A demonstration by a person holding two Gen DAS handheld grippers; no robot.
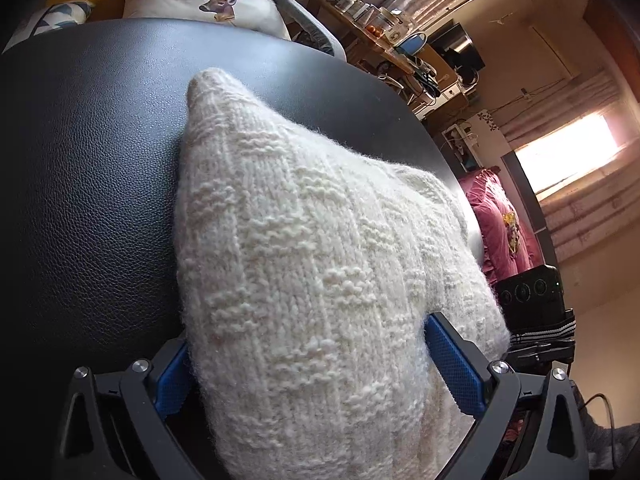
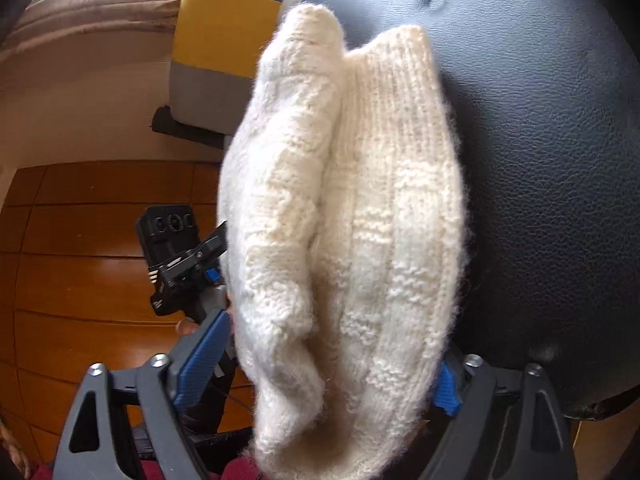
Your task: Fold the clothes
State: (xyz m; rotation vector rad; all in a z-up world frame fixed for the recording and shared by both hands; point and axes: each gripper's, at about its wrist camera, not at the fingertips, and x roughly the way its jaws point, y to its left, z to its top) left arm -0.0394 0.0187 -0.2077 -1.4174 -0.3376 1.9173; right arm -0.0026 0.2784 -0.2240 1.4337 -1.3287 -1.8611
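Note:
A cream knitted sweater (image 1: 304, 240), folded into a thick bundle, lies on a black leather seat (image 1: 88, 168). My left gripper (image 1: 308, 332) has the bundle's near end between its blue pads (image 1: 452, 364); both press into the wool. In the right wrist view the sweater (image 2: 360, 200) shows two folded layers side by side on the seat (image 2: 540, 160). My right gripper (image 2: 334, 340) straddles that end, the right pad sunk in the knit and the left pad (image 2: 204, 360) meeting its edge. One of the left gripper's fingers (image 2: 212, 246) reaches into the bundle's left side.
Wooden floor (image 2: 80, 280) lies to the left of the seat's edge. A deer-print cushion (image 1: 208, 4) sits behind the seat. A cluttered shelf (image 1: 400, 40), a pink cloth (image 1: 496, 232) and a black speaker (image 1: 528, 296) stand to the right.

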